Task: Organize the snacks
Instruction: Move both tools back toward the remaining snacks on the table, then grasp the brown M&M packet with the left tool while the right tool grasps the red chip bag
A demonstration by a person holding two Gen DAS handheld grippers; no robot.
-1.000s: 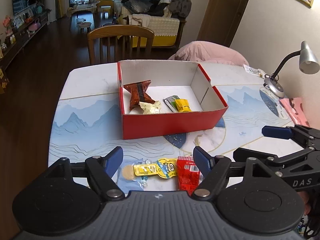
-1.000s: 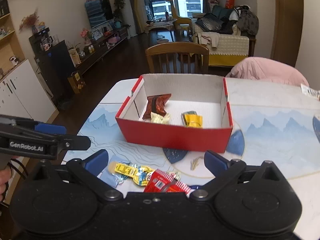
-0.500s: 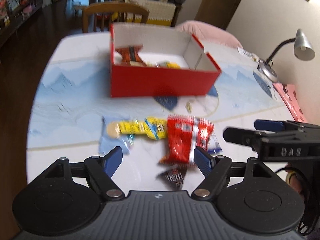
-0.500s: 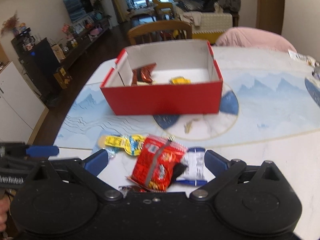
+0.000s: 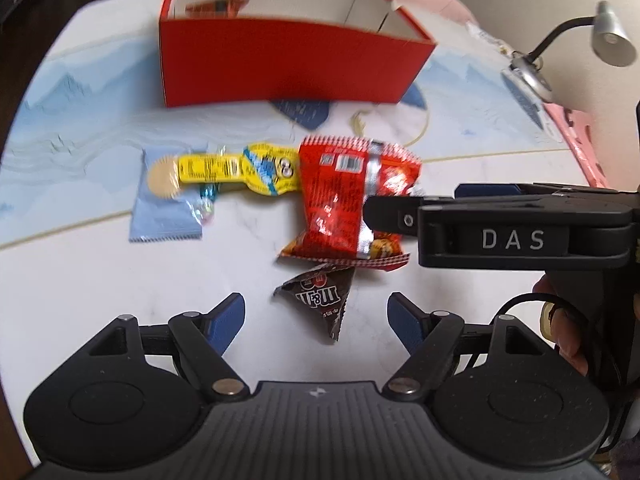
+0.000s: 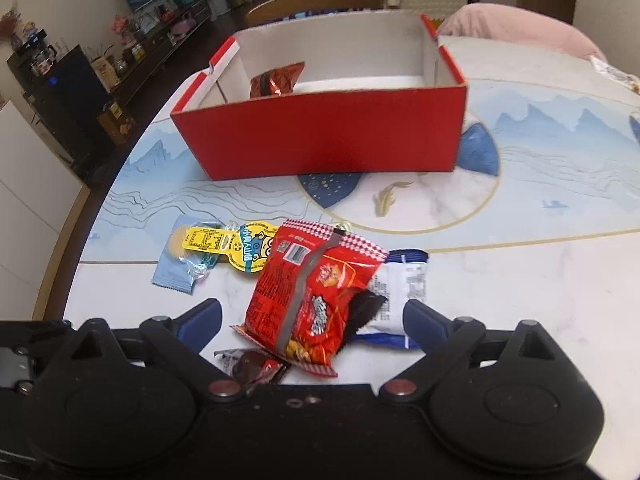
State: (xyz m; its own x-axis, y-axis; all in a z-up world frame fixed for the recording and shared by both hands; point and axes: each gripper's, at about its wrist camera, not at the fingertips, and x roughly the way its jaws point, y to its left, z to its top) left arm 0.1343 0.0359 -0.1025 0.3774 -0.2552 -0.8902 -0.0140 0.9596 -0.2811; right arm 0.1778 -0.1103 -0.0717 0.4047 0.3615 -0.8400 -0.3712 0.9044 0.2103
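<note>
A red cardboard box stands on the table with a brown-red wrapper inside. In front of it lie a red snack bag, a brown M&M's packet, a yellow Minion packet, a light blue packet and a white-blue packet. My left gripper is open just before the M&M's packet. My right gripper is open around the red bag's near end; it also shows in the left wrist view.
A desk lamp and a pink item are at the table's right edge. A wooden chair stands behind the box. The table's left edge drops to a dark floor.
Both grippers have moved down and closer to the loose snacks. The box now sits higher in both views. The M&M's packet now lies between my left fingers' line.
</note>
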